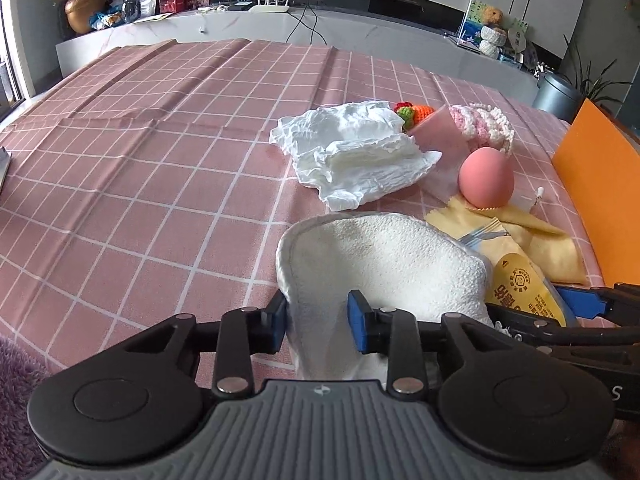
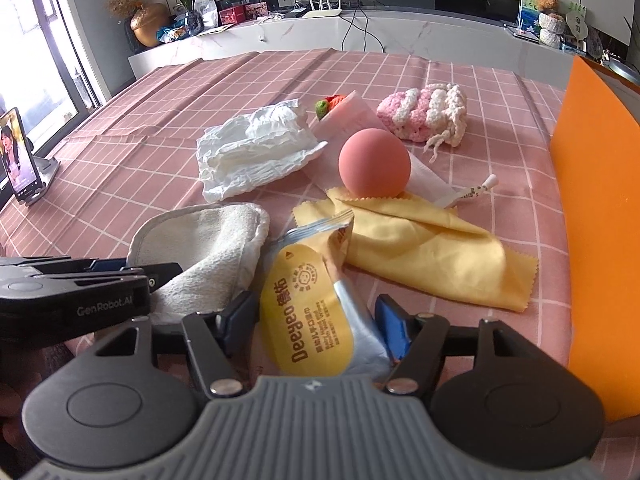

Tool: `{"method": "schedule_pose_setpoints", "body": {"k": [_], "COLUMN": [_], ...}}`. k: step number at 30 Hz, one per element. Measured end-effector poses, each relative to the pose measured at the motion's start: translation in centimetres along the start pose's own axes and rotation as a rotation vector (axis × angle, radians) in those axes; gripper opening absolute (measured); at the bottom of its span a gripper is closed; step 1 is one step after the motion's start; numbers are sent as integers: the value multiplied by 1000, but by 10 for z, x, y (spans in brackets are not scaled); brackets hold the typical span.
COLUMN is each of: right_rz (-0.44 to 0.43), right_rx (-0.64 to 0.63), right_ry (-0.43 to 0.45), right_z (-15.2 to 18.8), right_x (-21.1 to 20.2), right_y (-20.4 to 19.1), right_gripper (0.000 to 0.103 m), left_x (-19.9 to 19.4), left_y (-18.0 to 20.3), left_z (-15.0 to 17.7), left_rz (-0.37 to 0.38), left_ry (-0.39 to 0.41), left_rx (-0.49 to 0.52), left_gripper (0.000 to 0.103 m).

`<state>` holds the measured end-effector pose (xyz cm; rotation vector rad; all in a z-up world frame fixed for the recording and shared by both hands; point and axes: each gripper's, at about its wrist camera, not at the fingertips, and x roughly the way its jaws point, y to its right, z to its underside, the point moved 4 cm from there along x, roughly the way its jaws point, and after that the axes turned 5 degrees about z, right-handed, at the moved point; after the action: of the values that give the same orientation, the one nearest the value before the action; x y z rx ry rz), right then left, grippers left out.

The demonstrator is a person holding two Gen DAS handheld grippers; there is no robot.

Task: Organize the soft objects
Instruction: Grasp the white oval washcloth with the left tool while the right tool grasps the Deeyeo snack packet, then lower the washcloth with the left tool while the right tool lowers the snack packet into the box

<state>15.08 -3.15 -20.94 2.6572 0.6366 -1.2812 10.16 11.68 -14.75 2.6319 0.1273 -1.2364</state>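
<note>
1. Two tongs are mine, and each pinches something: my left gripper [image 1: 317,326] has its blue pads pressed into the near edge of the white terry cloth [image 1: 384,264], and my right gripper [image 2: 316,330] is clamped on the wipes packet [image 2: 316,304], which lies between its jaws.
2. Writing I can read: "Deeyeo" runs in brown along the packet's yellow label, with smaller print I cannot make out, and "GenRobot.AI" is on the side of my left tool in the right wrist view.
3. Only the right wrist view shows a phone [image 2: 16,152] on a stand at the far left of the table, its screen lit, and a white pen-like stick [image 2: 472,190] beside the yellow cloth [image 2: 424,248].
4. The left wrist view shows the crochet carrot [image 1: 412,111] more fully behind the crumpled white diaper [image 1: 356,152].
5. A pink ball [image 2: 374,163] rests on the yellow cloth's far corner; the pink-and-white crochet pouch [image 2: 424,114] lies beyond it, apart.
6. An orange board [image 2: 600,200] stands along the right edge of the table. The checked tablecloth [image 1: 140,168] lies bare across the left and far side.
</note>
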Motion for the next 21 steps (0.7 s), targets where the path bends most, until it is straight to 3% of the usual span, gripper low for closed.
{"method": "schedule_pose_setpoints", "body": {"k": [2, 5, 6, 9, 16, 21], "right_rz": [-4, 2, 2, 3, -32, -23], "right_rx": [-3, -14, -16, -18, -12, -5], "right_ry": [-1, 2, 3, 5, 40, 68], "right_z": [0, 1, 1, 1, -3, -6], "right_x": [1, 2, 2, 2, -10, -22], "right_y": [-1, -3, -3, -3, -3, 0], "right_gripper": [67, 65, 65, 60, 24, 15], "left_x": [1, -2, -2, -3, -14, -28], "left_y": [2, 6, 7, 5, 10, 8], "left_z": [-1, -1, 0, 0, -2, -6], "left_rz": [11, -7, -19, -8, -29, -23], "left_ry": [1, 17, 22, 21, 58, 89], "left_rx": [6, 53, 73, 65, 113, 104], "left_gripper": [33, 9, 7, 6, 5, 5]}}
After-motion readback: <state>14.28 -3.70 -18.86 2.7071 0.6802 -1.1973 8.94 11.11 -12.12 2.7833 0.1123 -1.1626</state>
